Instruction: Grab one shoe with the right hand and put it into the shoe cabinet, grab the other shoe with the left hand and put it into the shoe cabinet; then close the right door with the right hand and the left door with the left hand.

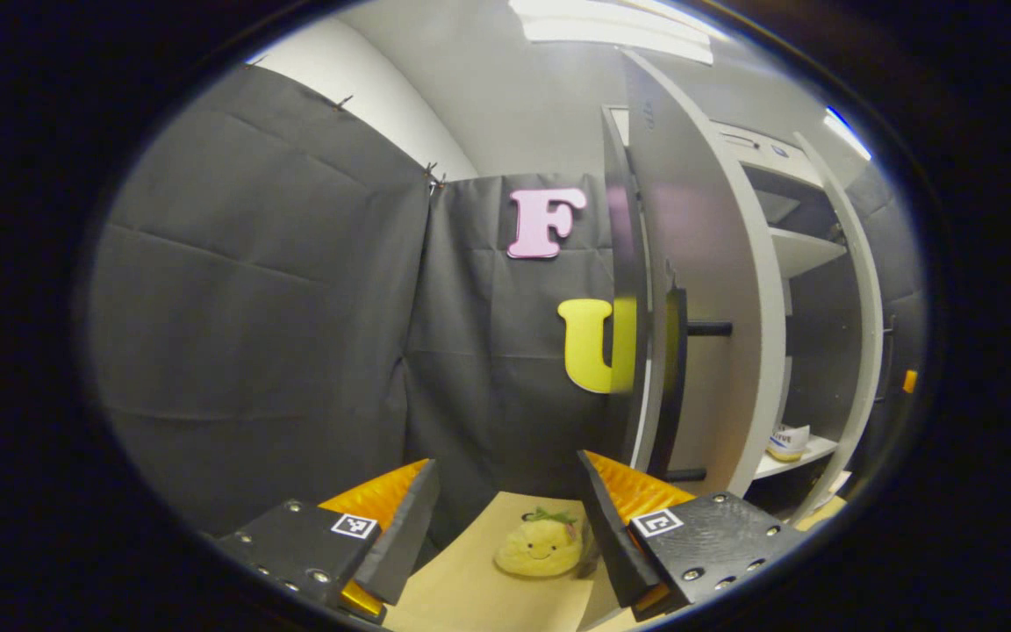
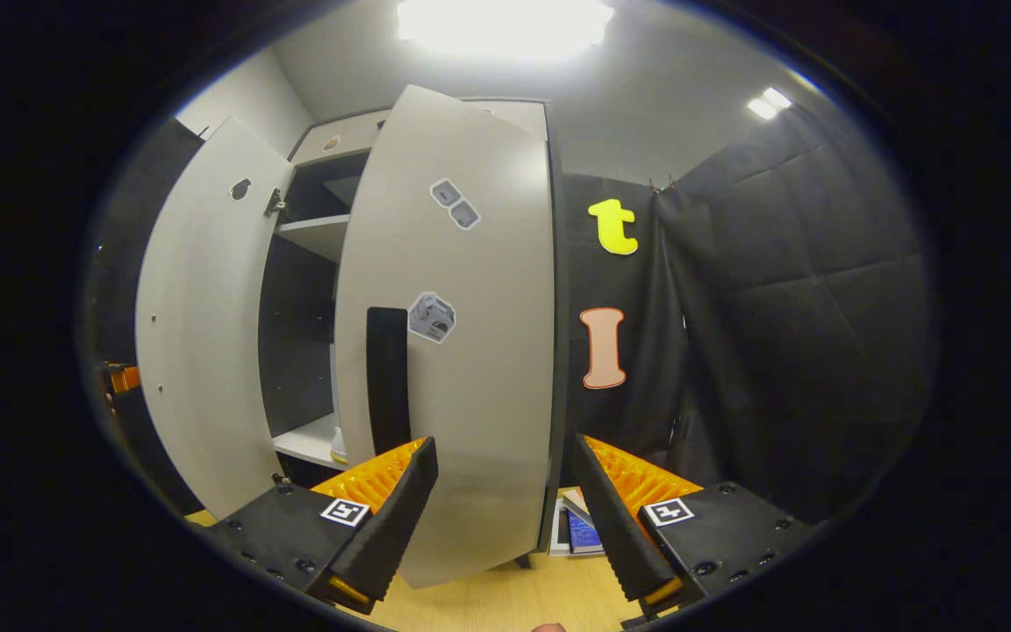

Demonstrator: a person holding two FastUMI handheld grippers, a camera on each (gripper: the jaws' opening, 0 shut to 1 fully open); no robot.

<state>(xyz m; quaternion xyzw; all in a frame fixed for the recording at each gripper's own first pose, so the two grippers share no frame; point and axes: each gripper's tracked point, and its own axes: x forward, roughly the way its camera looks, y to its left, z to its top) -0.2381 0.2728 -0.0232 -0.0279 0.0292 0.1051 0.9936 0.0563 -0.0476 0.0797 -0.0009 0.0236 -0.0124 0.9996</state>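
Observation:
The white shoe cabinet point(image 1: 808, 250) stands at the right of the left gripper view with both doors swung out. Its left door point(image 1: 707, 263) shows nearly edge-on, carrying a black handle point(image 1: 674, 377). A white shoe point(image 1: 788, 441) rests on the low shelf inside. My left gripper point(image 1: 505, 518) is open and empty, short of that door. In the right gripper view the right door point(image 2: 470, 351) stands partly swung in, straight ahead, with its black handle point(image 2: 387, 377). The left door point(image 2: 198, 333) is wide open. My right gripper point(image 2: 501, 518) is open and empty, close to the right door.
A yellow plush toy point(image 1: 542, 546) lies on the wooden floor point(image 1: 470, 588) between my left fingers. Flat books or boxes point(image 2: 577, 525) lie by the cabinet's right foot. Black cloth walls close in both sides. An upper shelf point(image 2: 317, 230) shows inside the cabinet.

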